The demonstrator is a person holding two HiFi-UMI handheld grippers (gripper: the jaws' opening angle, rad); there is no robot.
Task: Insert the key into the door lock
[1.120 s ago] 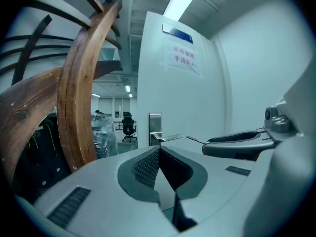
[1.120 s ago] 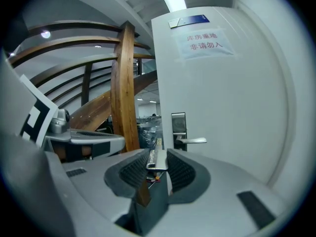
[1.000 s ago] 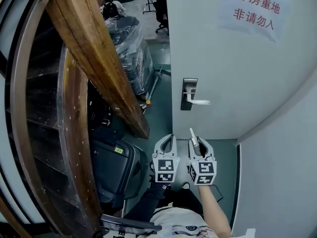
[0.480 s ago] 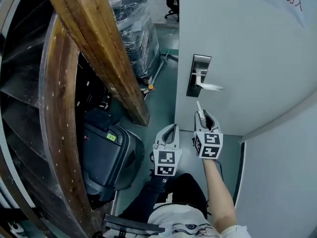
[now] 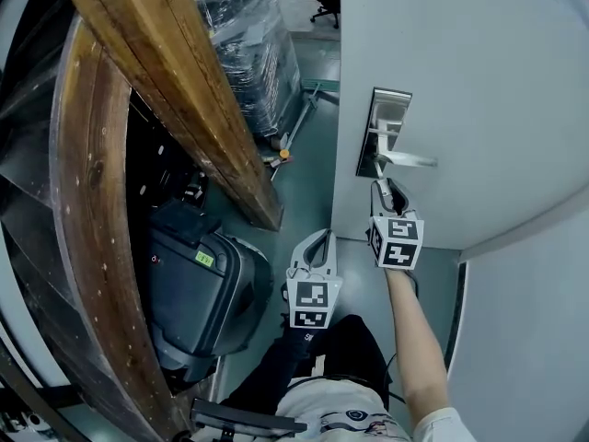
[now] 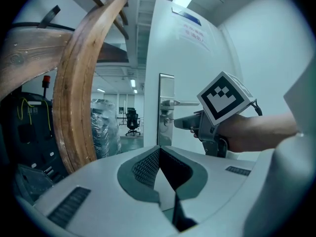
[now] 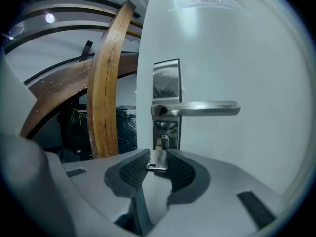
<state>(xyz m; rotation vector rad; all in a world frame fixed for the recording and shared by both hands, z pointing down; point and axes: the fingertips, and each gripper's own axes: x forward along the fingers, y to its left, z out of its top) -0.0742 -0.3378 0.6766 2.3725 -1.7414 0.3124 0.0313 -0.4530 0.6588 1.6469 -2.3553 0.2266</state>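
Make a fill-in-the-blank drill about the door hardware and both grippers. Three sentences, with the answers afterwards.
1. The right gripper is shut on a small metal ____.
2. On the door's lock plate, the keyhole sits ____ the lever handle.
3. The left gripper has its jaws together and holds ____.

Missing words: key; below; nothing
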